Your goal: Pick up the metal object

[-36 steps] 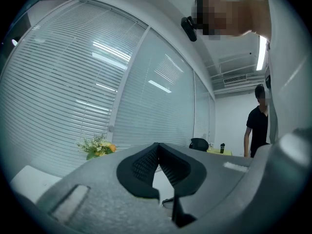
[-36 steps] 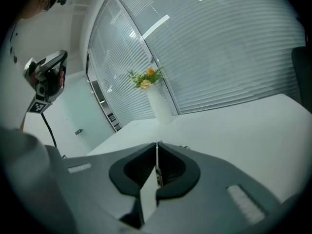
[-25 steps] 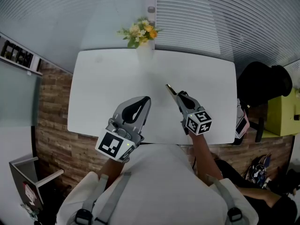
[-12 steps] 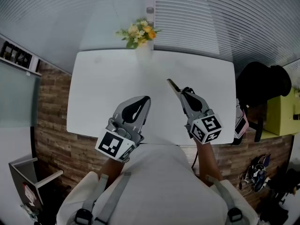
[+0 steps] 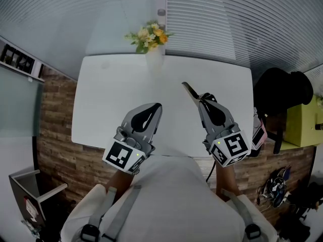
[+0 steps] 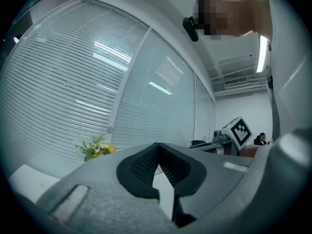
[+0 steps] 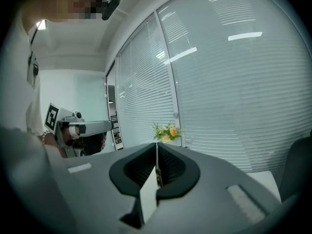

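One white table [image 5: 113,102] stands against a wall of window blinds [image 5: 227,24], and everything here sits relative to it. At the table's far edge, about the middle, there is one vase [image 5: 155,57] with one bunch of yellow and white flowers [image 5: 150,35].

Two grippers hover over the near half of the table, one in each hand, each with one marker cube at its back end.

The left gripper [image 5: 158,106] is over the near middle of the table. Its jaws are closed tip to tip with nothing between them; through its own camera the tips [image 6: 156,145] meet, and only the table top shows in the gap behind them.

The right gripper [image 5: 202,99] is over the near right part of the table. Its jaws are pinched together on the one metal object [image 5: 190,91], a thin flat strip. The strip sticks out past the jaw tips toward the vase and is off the table top. From the right gripper view it stands on edge between the pads [image 7: 157,168].
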`<state>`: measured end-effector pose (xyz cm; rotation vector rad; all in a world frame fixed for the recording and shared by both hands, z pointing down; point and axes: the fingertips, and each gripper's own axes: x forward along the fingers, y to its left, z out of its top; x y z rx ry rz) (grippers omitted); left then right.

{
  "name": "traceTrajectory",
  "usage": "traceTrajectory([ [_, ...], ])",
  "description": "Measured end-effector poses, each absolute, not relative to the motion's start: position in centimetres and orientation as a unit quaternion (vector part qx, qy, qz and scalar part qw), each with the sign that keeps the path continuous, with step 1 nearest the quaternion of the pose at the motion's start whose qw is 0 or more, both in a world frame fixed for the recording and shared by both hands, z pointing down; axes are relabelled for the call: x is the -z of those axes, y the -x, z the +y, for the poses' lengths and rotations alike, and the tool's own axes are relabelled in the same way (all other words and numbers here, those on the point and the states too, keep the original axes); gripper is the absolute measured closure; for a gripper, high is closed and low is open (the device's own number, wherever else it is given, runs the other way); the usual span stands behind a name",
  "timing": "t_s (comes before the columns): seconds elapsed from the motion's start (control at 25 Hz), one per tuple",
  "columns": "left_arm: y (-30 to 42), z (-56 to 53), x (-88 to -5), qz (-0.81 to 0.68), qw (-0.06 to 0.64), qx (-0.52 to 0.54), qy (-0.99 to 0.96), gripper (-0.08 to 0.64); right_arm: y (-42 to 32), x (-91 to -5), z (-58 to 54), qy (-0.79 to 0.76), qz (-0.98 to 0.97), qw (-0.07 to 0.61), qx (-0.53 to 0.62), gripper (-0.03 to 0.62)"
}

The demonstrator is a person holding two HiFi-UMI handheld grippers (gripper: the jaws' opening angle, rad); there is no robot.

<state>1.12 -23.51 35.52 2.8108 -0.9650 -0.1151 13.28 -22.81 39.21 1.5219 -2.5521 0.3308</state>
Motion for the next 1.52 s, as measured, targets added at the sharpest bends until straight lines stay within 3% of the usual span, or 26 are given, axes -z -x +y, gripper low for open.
traceTrajectory([
  [0.68,-1.0,-23.4,-34.3,-0.322,0.073,0.047,-0.943,0.557,-12.3,-32.3,-20.5,-0.517,-0.85,0.092,-0.03,0.581],
  [1.52,-1.2,-22.2,-33.5,-0.314,0.064,0.05,-0.946,0.557,-12.4,-31.6,-19.4,-0.524,-0.846,0.093,-0.019,0.581],
])
